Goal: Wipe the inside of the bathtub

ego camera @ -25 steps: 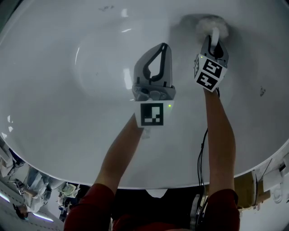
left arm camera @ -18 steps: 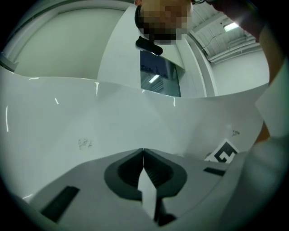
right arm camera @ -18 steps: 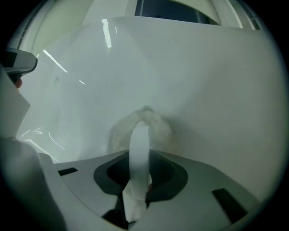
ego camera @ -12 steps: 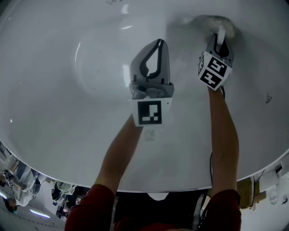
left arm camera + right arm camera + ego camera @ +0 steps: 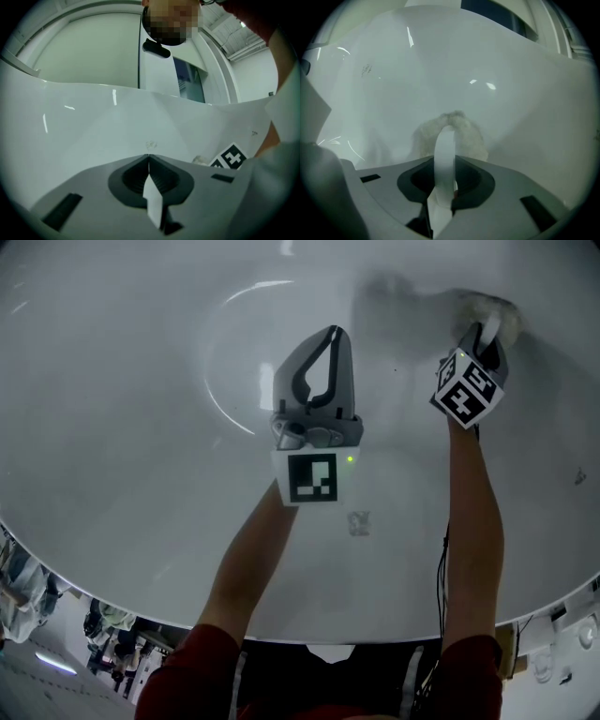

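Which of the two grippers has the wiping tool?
The right gripper, shut on the white handle of the fluffy wiper against the bathtub wall. The left gripper is shut on nothing.

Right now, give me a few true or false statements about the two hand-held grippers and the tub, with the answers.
1. The right hand-held gripper holds a fluffy wiping pad by its white strap. True.
2. The left hand-held gripper grips a sponge. False: its jaws are shut on nothing.
3. The pad rests against the bathtub wall. True.
4. The two grippers touch each other. False: they are apart, with bare tub surface between them.
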{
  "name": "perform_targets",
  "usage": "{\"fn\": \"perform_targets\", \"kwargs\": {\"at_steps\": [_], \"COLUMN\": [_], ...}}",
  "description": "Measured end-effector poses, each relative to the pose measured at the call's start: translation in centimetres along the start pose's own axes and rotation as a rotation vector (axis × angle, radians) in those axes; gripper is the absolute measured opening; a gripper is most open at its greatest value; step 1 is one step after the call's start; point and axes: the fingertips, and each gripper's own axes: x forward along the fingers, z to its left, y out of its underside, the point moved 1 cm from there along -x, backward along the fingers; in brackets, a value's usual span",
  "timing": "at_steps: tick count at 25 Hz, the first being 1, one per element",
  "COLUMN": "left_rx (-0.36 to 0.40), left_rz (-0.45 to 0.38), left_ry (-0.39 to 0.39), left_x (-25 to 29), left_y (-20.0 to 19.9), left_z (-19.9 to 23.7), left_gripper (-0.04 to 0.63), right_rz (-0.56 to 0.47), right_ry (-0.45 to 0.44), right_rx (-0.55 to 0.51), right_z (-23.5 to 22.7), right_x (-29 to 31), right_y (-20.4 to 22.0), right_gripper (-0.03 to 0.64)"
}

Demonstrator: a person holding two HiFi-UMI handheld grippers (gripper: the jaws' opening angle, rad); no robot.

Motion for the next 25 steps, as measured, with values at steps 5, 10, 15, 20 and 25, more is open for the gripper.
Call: {"fn": "perform_targets", "kwargs": {"at_steps": [5, 10, 15, 20, 25], "left_rx": [-0.012, 0.008, 0.008, -0.027, -0.017], "left_rz": [0.009, 0.03, 0.03, 0.055, 0.067], "left_ry": [-0.039, -0.067, -0.129, -0.191, -0.205], "left_x": [-2.2, -4.7, -8.7, -12.0, -11.8], "left_y": [0.8, 1.4, 3.0, 5.9, 5.1], "left_z": [5.7, 10.9, 20.0, 28.1, 27.5], "left_gripper": [0.015, 0.015, 0.015, 0.015, 0.015], "right_rz": [-0.001, -0.002, -0.018, -0.03, -0.046], "right_ry": [-0.045, -0.123, -0.202, -0.323, -0.42], "right_rx": [-0.011, -0.04, -0.069, -0.138, -0.175], "right_z": [6.9, 15.5, 27.4, 39.5, 43.4], "right_x": [-1.0, -2.6, -5.0, -7.1, -7.4], "right_y": [-0.3, -0.7, -0.7, -0.7, -2.6], "right_gripper": [0.092, 0.092, 0.092, 0.092, 0.092]}}
